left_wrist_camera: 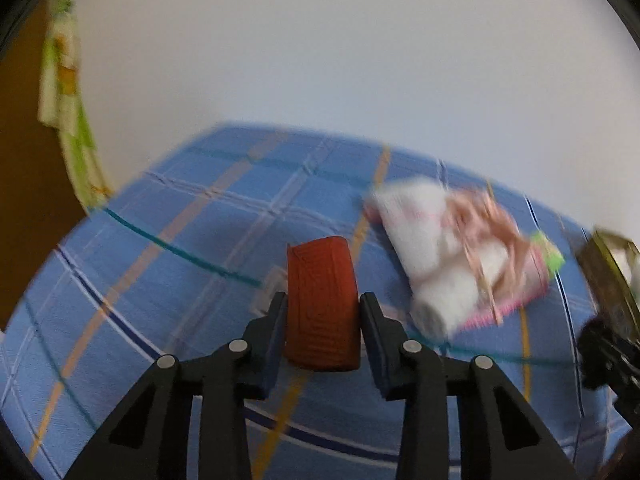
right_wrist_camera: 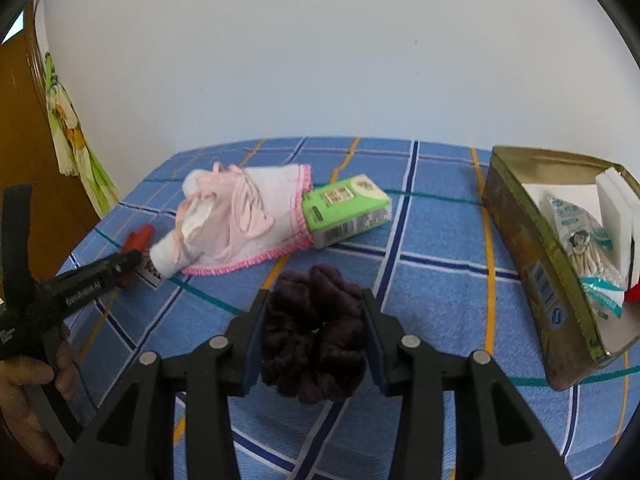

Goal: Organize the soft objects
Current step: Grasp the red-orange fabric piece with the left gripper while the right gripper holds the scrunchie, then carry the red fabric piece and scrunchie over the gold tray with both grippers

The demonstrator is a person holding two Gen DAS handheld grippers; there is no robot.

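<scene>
My left gripper [left_wrist_camera: 323,300] is shut on a red ribbed soft block [left_wrist_camera: 322,304], held upright above the blue plaid sheet [left_wrist_camera: 168,280]. The right wrist view shows that gripper [right_wrist_camera: 134,249] at the left with the red block [right_wrist_camera: 138,238] in its tips. My right gripper [right_wrist_camera: 315,298] is shut on a dark purple fuzzy scrunchie [right_wrist_camera: 314,332], pads pressing its sides. A pink-and-white frilled cloth [right_wrist_camera: 244,216] lies behind it, and appears blurred in the left wrist view [left_wrist_camera: 448,248].
A green tissue pack [right_wrist_camera: 348,208] lies against the cloth. An open gold tin [right_wrist_camera: 532,264] at the right holds a bag of cotton swabs [right_wrist_camera: 588,248] and white pads. A hand [right_wrist_camera: 24,380] grips the left tool. A white wall stands behind the bed.
</scene>
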